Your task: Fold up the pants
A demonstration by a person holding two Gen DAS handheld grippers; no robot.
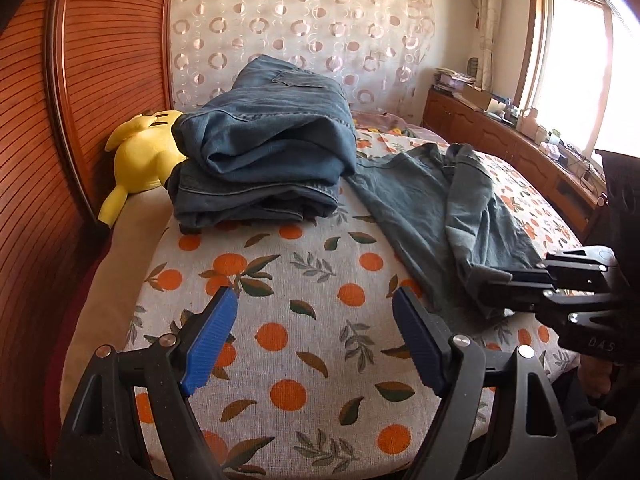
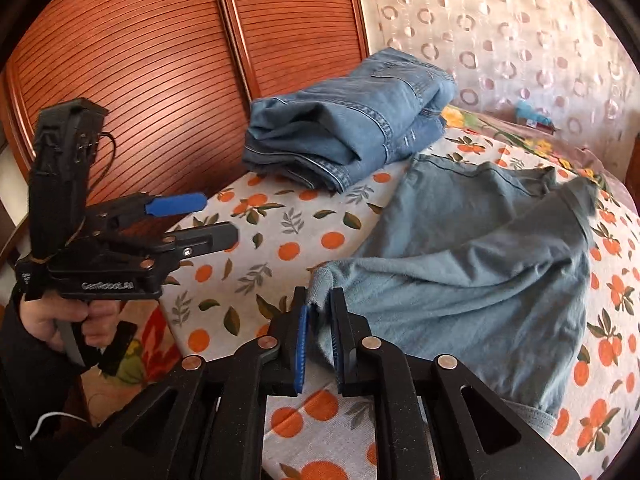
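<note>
Our right tongs (image 2: 319, 344) pinch the hem of the grey-blue pants (image 2: 472, 256) spread on the bed (image 2: 280, 240), likely to lift a fold. Left tongs (image 1: 316, 340) gape, empty, beside. Folded jeans (image 1: 264, 152) stacked behind.

A bed (image 1: 304, 360) covered by a white sheet printed with oranges and green leaves carries everything. Near its head end, toward the left edge, sits a stack of folded jeans (image 1: 264, 152), two pairs high. Just left of the stack, at the bed's left edge, lies a yellow plush toy (image 1: 140, 156). To the right of the stack, a pair of grey-blue pants (image 2: 480, 264) is spread loosely, one leg end reaching the foot edge.
</note>
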